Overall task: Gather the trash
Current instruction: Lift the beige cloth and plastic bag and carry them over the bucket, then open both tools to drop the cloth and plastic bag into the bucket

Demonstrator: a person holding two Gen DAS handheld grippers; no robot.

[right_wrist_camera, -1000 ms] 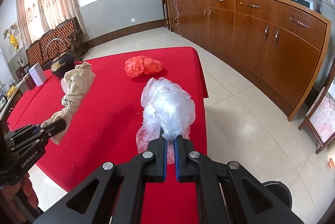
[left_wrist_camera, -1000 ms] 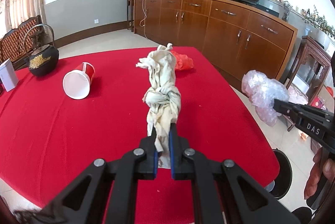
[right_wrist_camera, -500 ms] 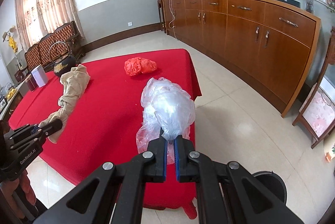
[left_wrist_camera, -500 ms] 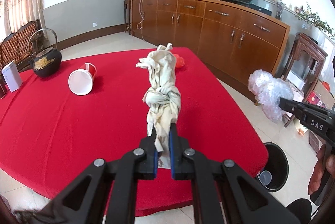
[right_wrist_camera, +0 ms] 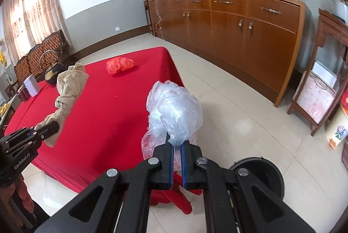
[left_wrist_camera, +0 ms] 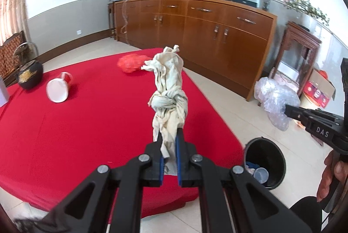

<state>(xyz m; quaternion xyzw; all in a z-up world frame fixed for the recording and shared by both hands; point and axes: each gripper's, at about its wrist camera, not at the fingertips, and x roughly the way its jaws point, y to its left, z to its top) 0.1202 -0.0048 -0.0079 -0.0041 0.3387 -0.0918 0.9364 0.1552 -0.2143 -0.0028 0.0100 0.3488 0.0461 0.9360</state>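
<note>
Red cloth covers the table [left_wrist_camera: 87,124], and both grippers hang near its corner with trash pinched in them. The left gripper [left_wrist_camera: 168,141] has its fingers [left_wrist_camera: 160,161] closed narrow on the lower end of a knotted beige rag [left_wrist_camera: 168,89], which stands up above the tabletop, clear of it. The right gripper [right_wrist_camera: 176,149] has its fingers [right_wrist_camera: 171,159] clamped on a crumpled clear bag [right_wrist_camera: 174,111], held over the floor just past the table edge. A black bin [left_wrist_camera: 266,162] stands on the floor beside the table corner, below and between the two grippers; a plastic cup [left_wrist_camera: 261,174] lies inside it. On the table, a red bag [left_wrist_camera: 130,63] sits near the far edge, a red-and-white cup [left_wrist_camera: 58,90] lies on its side at the left, and a black kettle [left_wrist_camera: 29,76] stands beyond it.
</note>
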